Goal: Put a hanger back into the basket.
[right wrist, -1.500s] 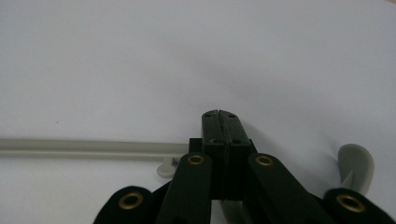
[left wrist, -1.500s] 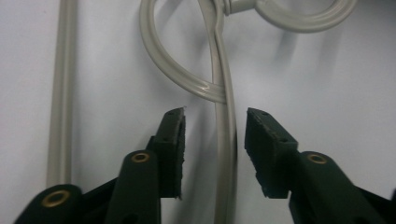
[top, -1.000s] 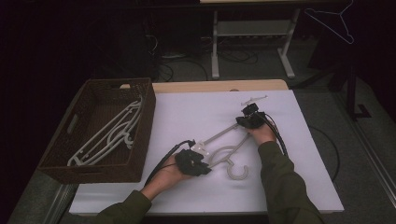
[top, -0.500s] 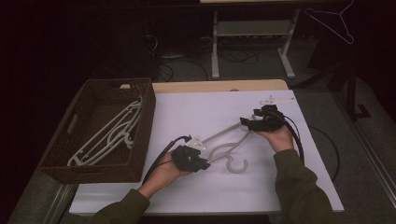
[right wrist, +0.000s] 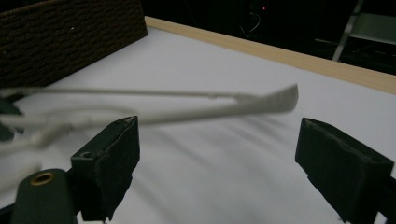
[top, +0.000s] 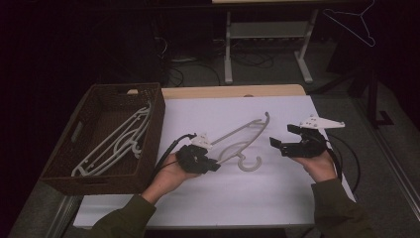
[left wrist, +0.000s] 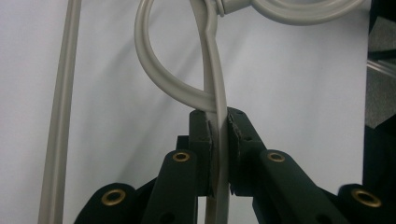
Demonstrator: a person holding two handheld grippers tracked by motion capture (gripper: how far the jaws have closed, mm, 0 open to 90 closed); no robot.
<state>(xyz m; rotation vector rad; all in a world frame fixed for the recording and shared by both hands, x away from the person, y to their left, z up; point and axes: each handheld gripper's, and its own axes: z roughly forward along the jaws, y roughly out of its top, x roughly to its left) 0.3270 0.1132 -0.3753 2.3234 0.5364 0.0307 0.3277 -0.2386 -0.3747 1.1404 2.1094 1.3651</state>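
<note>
A white-topped table [top: 208,198] with a pale wooden far edge carries everything here. At its left end stands a dark brown wicker basket [top: 153,106], and inside it lie several pale plastic hangers [top: 116,144], stacked loosely along its length. On the white surface just right of the basket lies another pale grey plastic hanger [top: 242,133], slanting from the table's middle toward the far right, with its hook [top: 249,164] curled toward the near edge. The left gripper [top: 208,166] is clamped on this hanger near the hook; in the left gripper view its jaws pinch the thin bar [left wrist: 219,154] between their pads. The right gripper [top: 286,138] sits off the hanger's far tip, apart from it, jaws spread wide with nothing between them.
</note>
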